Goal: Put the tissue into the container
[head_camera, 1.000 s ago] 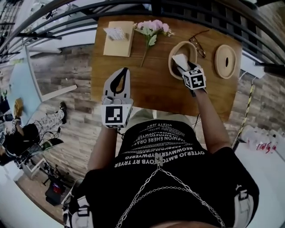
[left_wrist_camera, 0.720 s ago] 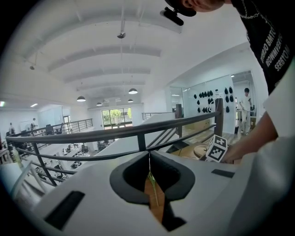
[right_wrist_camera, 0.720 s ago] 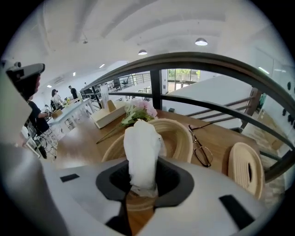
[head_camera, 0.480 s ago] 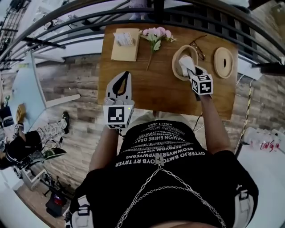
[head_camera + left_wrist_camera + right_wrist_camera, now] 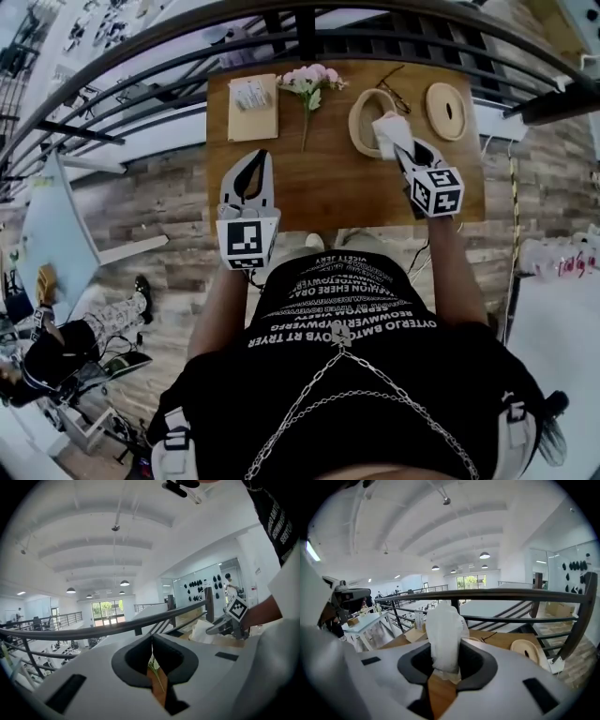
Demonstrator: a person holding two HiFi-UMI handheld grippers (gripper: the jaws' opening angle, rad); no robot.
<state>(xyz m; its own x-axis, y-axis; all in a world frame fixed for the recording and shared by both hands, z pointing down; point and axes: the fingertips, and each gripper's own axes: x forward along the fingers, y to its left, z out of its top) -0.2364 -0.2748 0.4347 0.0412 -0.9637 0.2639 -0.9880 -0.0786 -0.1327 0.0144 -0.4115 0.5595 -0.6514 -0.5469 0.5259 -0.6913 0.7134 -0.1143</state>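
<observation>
Noting R gripper (image 5: 446, 665) jaws, just closed, clamping tissue (image 5: 445, 630) at its bunched base; we judge it light, soft, tear-prone. L gripper (image 5: 151, 644) jaws together, empty.

One left hand-held gripper (image 5: 266, 156) and one right hand-held gripper (image 5: 397, 141) are counted, with one tissue (image 5: 388, 129), one container (image 5: 360, 120), one lid (image 5: 446, 111), one flower sprig (image 5: 310, 82), one pair of glasses (image 5: 397, 82), one flat box (image 5: 253, 116) and one worktop (image 5: 328, 180).

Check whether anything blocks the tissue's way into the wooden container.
Nothing visible does. The right gripper, its jaws just closed on the tissue, holds it by the rim of the oval wooden container, which stands open. The lid lies apart to its right, the glasses behind it, the flowers to its left.
</observation>
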